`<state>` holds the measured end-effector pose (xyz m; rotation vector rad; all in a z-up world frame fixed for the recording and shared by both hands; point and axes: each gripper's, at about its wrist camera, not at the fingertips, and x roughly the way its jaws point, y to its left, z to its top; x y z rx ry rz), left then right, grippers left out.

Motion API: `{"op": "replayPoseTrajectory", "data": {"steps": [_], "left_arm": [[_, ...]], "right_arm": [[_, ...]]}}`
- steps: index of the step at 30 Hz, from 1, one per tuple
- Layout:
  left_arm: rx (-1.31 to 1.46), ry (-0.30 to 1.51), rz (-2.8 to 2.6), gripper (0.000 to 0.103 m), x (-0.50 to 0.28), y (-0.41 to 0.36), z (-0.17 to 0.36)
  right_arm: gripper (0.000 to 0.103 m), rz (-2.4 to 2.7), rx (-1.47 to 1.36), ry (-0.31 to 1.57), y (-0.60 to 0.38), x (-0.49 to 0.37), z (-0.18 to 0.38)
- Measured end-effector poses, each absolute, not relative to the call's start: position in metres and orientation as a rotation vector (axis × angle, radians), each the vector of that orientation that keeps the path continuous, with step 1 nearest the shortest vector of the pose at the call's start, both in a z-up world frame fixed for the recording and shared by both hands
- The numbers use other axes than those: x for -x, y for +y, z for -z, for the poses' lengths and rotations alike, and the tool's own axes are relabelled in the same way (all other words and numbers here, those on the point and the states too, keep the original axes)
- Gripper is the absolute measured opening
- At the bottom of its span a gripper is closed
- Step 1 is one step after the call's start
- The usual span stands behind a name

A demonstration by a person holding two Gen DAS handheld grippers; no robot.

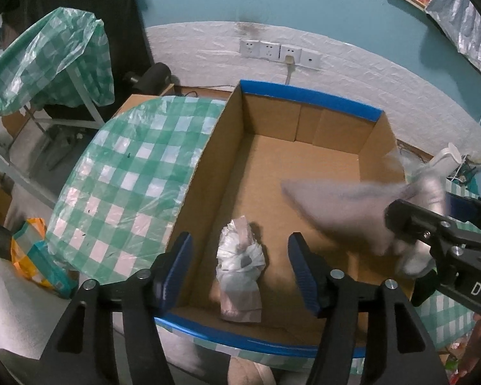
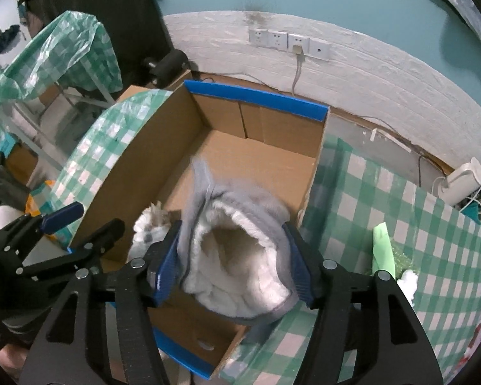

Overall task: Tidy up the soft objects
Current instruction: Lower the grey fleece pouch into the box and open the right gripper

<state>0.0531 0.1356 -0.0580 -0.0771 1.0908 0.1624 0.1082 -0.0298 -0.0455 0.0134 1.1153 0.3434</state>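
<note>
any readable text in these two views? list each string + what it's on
"DAS": white letters on the black body of the right claw, cut off by the left wrist view's edge, so likely part of a longer word.
Orange and teal package beside the cardboard box: its print is too small and blurred to read.
Wall sockets: no legible markings.
Nothing else readable in either view.
</note>
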Motion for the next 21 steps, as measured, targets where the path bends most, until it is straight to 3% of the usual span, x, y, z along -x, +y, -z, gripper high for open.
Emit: {"op": "replayPoseTrajectory", "data": {"steps": [21], "left_arm": [[0.07, 1.06, -0.101, 0.069, -0.049, 0.12, 0.045]], "right_arm": [[0.068, -0.353, -0.128, 1.062, -0.059, -0.098, 0.026]]}}
